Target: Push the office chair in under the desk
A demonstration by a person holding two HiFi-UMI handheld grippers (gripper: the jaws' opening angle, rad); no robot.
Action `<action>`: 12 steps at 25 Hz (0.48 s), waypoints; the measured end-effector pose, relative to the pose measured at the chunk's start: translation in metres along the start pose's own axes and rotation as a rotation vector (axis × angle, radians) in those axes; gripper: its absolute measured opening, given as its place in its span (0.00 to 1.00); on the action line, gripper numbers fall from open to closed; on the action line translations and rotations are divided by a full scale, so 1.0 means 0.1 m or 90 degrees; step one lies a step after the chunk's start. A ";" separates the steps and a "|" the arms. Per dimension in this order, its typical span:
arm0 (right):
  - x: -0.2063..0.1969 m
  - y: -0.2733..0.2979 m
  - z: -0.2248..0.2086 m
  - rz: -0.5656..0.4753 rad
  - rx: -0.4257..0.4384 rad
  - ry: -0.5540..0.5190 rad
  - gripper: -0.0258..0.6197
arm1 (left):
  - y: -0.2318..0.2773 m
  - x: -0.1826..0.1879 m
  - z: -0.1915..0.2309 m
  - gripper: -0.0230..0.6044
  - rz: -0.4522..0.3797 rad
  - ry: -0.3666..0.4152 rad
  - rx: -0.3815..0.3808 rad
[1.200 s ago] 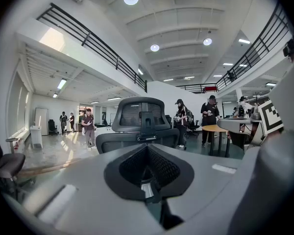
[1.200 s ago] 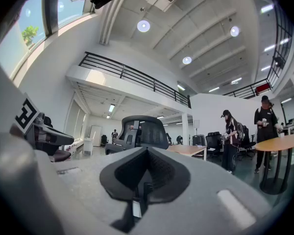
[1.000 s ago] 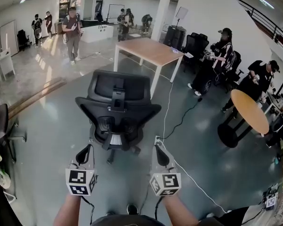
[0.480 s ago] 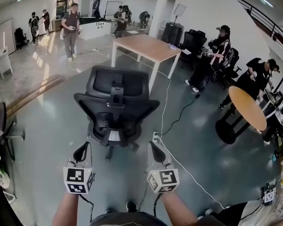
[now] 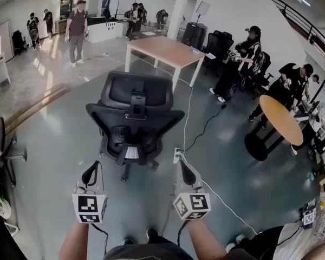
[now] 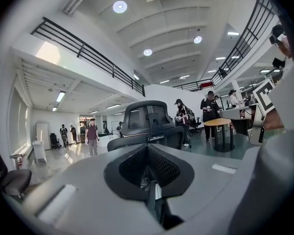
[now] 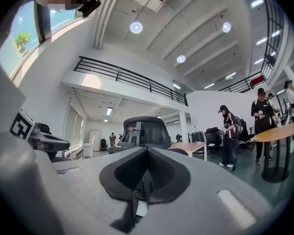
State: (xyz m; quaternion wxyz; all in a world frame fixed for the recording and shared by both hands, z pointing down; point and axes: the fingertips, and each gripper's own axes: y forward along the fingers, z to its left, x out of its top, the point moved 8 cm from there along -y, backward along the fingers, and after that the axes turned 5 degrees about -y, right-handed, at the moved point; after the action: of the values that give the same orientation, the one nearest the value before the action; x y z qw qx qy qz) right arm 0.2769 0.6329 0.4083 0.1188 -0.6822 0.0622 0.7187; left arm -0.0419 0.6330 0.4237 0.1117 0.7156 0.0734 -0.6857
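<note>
The black office chair (image 5: 134,115) stands on the grey floor with its back toward me, short of the wooden desk (image 5: 163,52) beyond it. Both grippers are held level a little behind the chair, apart from it. My left gripper (image 5: 91,175) is shut with nothing in it, behind the chair's left side. My right gripper (image 5: 185,173) is shut and empty too, behind its right side. The chair's mesh back (image 6: 147,116) rises just past the closed jaws in the left gripper view. The right gripper view shows the chair (image 7: 141,131) and the desk (image 7: 193,146) past its closed jaws.
A white cable (image 5: 206,186) and a power strip (image 5: 176,155) lie on the floor right of the chair. A round wooden table (image 5: 280,119) stands at the right, with several people (image 5: 244,61) and black chairs near it. More people (image 5: 76,28) stand at the far left.
The view has shifted slightly toward the chair and desk. Both grippers stay shut; the left one has drifted a little, and the chair has not moved.
</note>
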 end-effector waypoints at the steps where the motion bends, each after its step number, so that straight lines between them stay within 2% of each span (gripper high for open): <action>1: -0.02 -0.03 0.01 0.003 -0.009 -0.008 0.03 | -0.02 -0.02 0.03 0.07 0.001 0.001 -0.001; 7: -0.10 -0.04 -0.06 0.064 -0.032 -0.051 0.03 | 0.02 -0.01 0.17 0.07 0.010 -0.006 -0.010; 12: -0.15 0.26 -0.18 0.086 -0.040 -0.098 0.03 | 0.28 0.04 0.23 0.07 -0.003 0.028 0.004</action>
State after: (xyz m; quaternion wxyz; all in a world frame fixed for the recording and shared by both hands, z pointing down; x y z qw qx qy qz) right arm 0.2878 0.6017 0.4207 0.0530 -0.6228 0.0766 0.7768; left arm -0.0563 0.6000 0.4207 0.1061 0.7304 0.0751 -0.6705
